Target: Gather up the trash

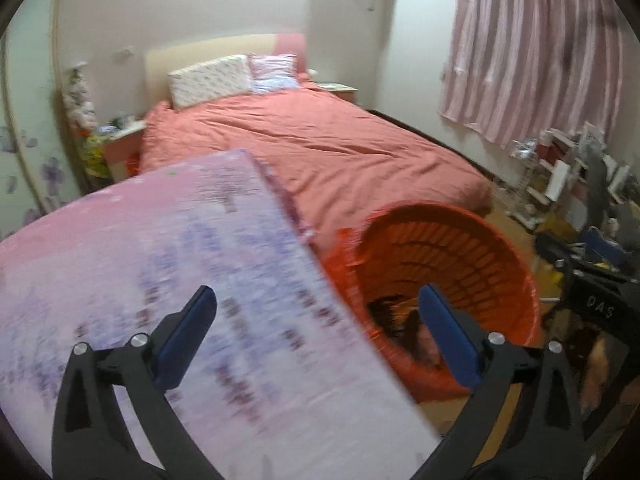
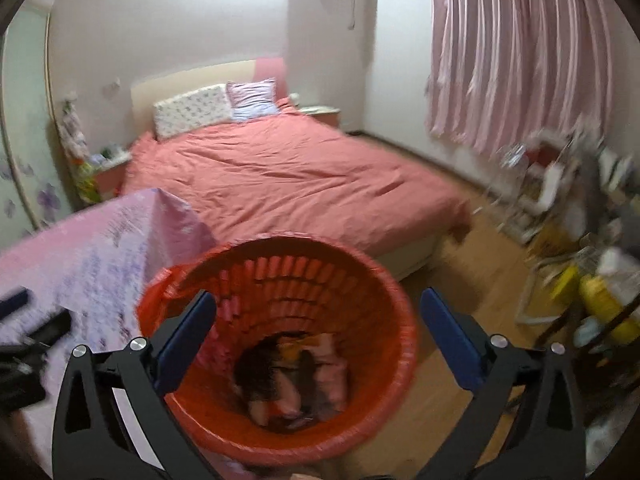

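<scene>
From my left wrist camera, the left gripper (image 1: pixel 316 320) has its fingers (image 1: pixel 188 336) spread wide and empty above the pink-clothed desk (image 1: pixel 120 260). The orange bin (image 1: pixel 508 264) stands on the floor at about 2 o'clock, against the desk's edge, with trash (image 1: pixel 396 316) dark in its bottom.

From my right wrist camera, the right gripper (image 2: pixel 316 320) hangs released over the bin (image 2: pixel 360 276); the trash (image 2: pixel 288 380) lies inside. The bed (image 2: pixel 280 176) spreads at 12 o'clock.
</scene>
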A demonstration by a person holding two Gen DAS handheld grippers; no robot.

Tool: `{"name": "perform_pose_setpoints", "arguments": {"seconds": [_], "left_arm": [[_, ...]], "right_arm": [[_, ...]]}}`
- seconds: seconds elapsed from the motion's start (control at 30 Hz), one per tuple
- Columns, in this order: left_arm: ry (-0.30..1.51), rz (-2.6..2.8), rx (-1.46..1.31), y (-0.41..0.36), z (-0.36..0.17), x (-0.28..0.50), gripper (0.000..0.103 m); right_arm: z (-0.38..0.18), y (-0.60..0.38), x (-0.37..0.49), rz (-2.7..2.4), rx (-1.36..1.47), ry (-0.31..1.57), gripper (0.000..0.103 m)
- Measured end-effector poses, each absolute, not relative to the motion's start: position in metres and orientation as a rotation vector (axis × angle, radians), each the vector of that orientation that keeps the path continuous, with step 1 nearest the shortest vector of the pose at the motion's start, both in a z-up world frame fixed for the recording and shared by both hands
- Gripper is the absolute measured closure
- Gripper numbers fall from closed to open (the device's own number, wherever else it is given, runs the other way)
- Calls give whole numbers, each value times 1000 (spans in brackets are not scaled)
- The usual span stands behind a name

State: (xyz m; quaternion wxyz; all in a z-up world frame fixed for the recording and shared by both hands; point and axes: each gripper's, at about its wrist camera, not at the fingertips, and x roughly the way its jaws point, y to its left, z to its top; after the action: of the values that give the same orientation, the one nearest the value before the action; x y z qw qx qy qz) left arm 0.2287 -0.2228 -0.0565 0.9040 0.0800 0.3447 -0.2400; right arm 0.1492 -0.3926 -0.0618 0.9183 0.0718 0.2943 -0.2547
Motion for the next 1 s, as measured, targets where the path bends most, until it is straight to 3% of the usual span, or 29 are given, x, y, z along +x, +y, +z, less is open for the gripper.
{"name": "perform_pose_setpoints", "arguments": {"seconds": [0.13, 0.43, 1.0], "left_arm": [[689, -390, 150, -173, -52, 205, 4], [644, -190, 108, -84, -53, 146, 4], [573, -72, 65, -32, -48, 89, 4]], "right_arm": [[-56, -369, 129, -543, 55, 613, 2], [-56, -331, 76, -435, 176, 553, 2], [-51, -276, 49, -425, 193, 485, 2]]}}
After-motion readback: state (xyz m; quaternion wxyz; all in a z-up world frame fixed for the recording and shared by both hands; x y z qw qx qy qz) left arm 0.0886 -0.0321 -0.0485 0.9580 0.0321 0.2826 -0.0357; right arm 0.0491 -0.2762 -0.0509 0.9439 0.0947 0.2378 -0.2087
